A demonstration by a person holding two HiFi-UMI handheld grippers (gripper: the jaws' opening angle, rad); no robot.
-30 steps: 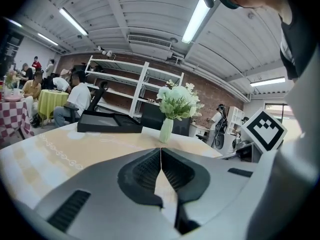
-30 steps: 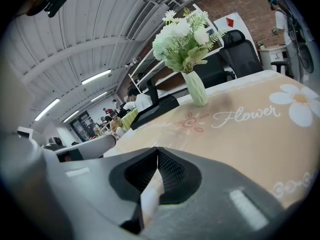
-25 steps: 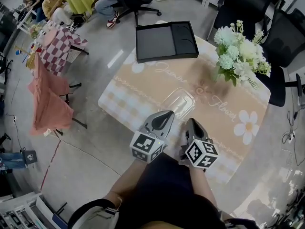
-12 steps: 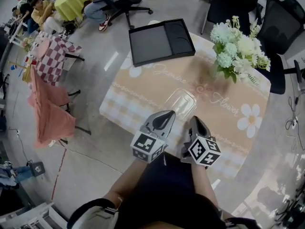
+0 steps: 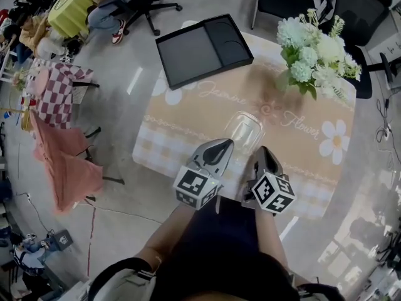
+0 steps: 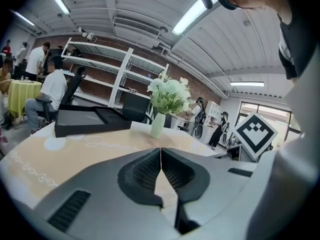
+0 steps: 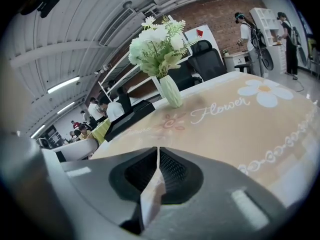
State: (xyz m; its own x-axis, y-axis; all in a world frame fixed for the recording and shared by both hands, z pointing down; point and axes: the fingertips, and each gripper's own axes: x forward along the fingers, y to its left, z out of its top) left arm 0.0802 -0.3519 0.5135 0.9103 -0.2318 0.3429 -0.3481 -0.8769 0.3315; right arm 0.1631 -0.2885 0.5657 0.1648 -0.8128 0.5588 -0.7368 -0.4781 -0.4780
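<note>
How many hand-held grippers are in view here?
2. The left hand-held gripper is over the table's near edge, close to a clear container; the right hand-held gripper is just right of it. None seem hidden.

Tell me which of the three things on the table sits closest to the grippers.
The clear container, just ahead of the left gripper and right gripper; the black tray and the vase of flowers stand at the far side.

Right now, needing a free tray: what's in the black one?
The tray has two bare compartments, nothing in them. The head view leaves none of its inside covered.
</note>
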